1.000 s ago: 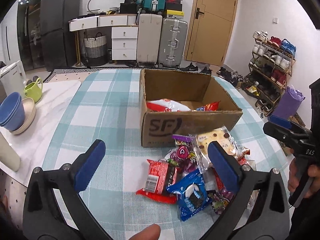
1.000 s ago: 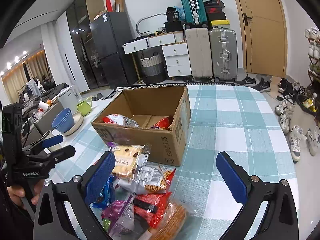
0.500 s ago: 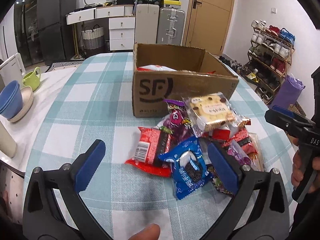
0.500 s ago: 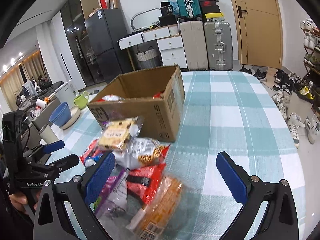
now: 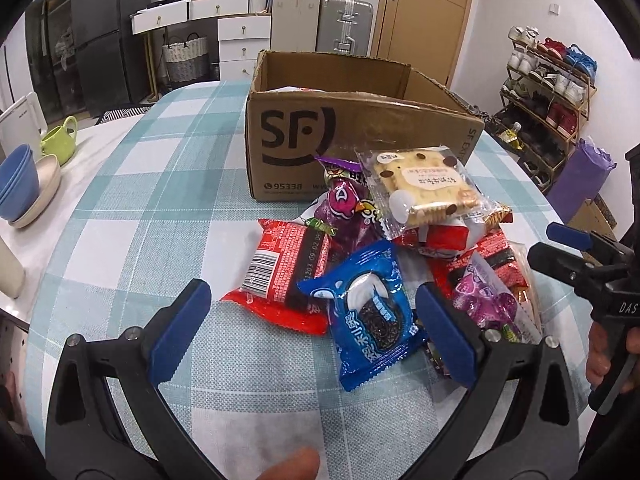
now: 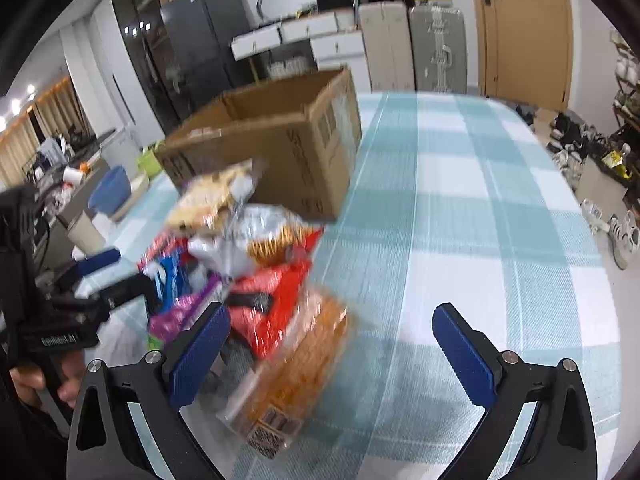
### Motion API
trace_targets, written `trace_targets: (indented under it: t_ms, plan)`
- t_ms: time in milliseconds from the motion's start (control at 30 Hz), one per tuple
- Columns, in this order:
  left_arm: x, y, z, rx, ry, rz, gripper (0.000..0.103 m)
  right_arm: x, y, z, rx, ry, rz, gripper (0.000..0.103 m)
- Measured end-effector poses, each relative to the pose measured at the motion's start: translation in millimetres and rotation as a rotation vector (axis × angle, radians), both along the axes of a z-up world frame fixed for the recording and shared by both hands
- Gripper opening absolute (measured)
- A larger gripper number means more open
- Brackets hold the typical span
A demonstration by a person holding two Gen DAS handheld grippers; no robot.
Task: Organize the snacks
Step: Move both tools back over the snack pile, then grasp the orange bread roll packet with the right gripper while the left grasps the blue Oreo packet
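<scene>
Evidently little is packed: most snacks (image 5: 384,252) are piled before the cardboard box (image 5: 360,128); both grippers' jaws are held apart, empty.

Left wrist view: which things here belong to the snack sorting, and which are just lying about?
Job: cardboard box; blue cookie pack; red pack; biscuit pack; purple pack.

Lying about: green mug; blue bowls; suitcases; shoe rack.

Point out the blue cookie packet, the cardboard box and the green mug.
blue cookie packet (image 5: 370,312): left wrist view, on the printed cookie.
cardboard box (image 5: 296,136): left wrist view, on the SF logo.
green mug (image 5: 60,143): left wrist view, on its body.
</scene>
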State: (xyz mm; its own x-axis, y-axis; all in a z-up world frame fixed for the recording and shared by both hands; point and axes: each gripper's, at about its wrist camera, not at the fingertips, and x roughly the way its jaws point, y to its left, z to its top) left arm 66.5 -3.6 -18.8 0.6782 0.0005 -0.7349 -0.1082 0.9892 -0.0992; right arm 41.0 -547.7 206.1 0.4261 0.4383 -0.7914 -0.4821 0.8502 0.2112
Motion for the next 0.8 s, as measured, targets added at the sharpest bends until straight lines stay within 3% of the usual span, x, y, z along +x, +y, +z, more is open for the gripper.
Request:
trace_targets:
  t_ms: [367, 800]
  plan:
    - [8, -3, -6, -0.001, 0.019, 0.007, 0.102, -6, 8, -17, -0.074, 0.049, 0.053, 0.103]
    - [23, -21, -17, 0.043, 0.053, -0.013, 0.102, -4, -3, -20, -0.205, 0.022, 0.049, 0.103]
